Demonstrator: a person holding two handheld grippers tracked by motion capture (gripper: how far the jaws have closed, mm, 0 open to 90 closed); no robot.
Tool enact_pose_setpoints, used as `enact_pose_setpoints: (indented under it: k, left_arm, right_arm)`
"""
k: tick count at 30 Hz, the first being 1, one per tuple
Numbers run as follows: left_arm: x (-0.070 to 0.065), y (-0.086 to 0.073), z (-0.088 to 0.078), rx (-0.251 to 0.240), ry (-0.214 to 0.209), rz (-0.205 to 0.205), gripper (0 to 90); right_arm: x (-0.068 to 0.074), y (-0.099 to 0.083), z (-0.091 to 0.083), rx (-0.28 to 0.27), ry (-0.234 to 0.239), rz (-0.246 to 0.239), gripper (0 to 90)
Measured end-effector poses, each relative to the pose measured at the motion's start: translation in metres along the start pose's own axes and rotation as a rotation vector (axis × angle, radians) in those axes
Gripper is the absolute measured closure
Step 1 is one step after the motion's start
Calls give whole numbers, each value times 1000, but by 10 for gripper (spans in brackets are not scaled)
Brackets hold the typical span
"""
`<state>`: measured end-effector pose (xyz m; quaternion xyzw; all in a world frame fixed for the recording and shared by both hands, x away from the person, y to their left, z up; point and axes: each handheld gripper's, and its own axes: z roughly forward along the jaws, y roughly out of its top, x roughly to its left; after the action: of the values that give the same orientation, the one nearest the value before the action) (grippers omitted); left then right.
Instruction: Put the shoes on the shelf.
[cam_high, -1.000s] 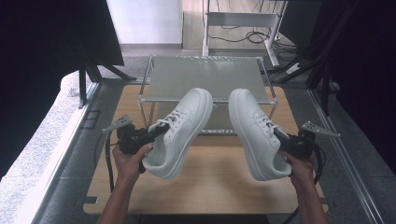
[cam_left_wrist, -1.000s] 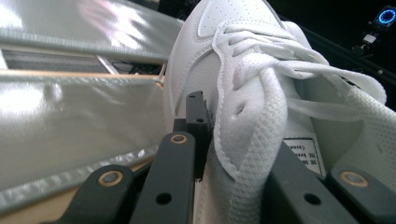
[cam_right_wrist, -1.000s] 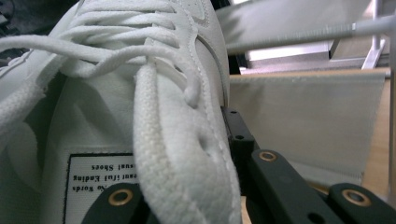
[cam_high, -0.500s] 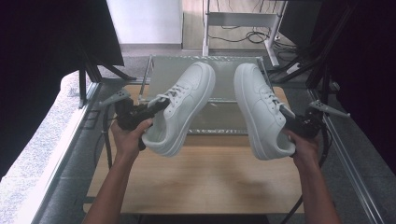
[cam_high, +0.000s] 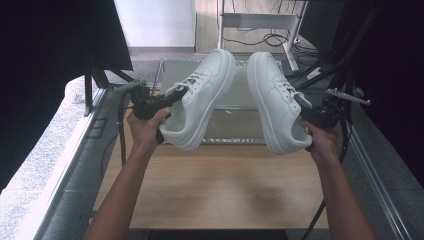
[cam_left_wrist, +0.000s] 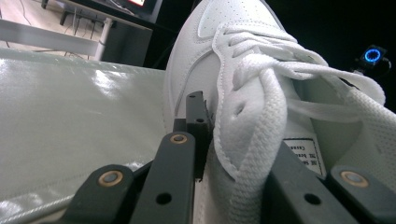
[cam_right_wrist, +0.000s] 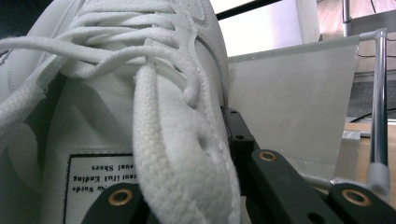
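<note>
Carrying step: each gripper — left (cam_high: 172, 98), right (cam_high: 306, 112) — clamps a sneaker's side (cam_high: 202, 97) (cam_high: 275, 100) above the tabletop (cam_high: 220, 185); next, set both on the rack (cam_high: 235, 122) at twelve o'clock.

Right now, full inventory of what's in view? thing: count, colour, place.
left sneaker: 1, white, held up over the table at left, toe pointing away
right sneaker: 1, white, held up at right, beside the other, not touching it
wooden table: 1, light brown, under both shoes
rack shelf: 1, pale translucent panel in a metal frame, at the table's far edge
cables: several, black, on the floor beyond the rack
left gripper: 1, black, shut on the left sneaker at its lace-side collar
right gripper: 1, black, shut on the right sneaker at its collar
forearms and hands: 2, coming in from the bottom, one on each gripper
</note>
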<state>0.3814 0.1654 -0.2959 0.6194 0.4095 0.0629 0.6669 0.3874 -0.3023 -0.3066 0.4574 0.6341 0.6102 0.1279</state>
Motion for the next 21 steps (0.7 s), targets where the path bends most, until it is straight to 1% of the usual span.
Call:
enact_pose_setpoints:
  k: [2,5,7,9,11,13,16,19,21]
  left_arm:
    - [2,4,5,1,10,-9,839]
    - [4,10,12,2,30,-8,839]
    - [6,13,16,7,37,-11,839]
    - [9,15,20,15,39,-21,839]
    - [11,17,25,15,43,-29,840]
    - [11,19,28,12,59,-29,840]
    - [13,24,33,10,68,-39,839]
    - [16,28,38,16,77,-49,840]
    - [17,30,42,20,91,-48,839]
  right_arm:
    - [0,4,4,2,-5,2,862]
    - [0,10,10,-4,-14,7,862]
    - [1,15,13,-2,-15,20,862]
    - [0,19,16,-7,-21,22,862]
    - [0,24,20,-9,-32,33,862]
    - [0,28,23,-9,-37,38,862]
    - [0,35,27,-8,-56,27,862]
    - [-2,40,32,-9,-72,43,862]
    - [-3,44,35,-9,-80,50,862]
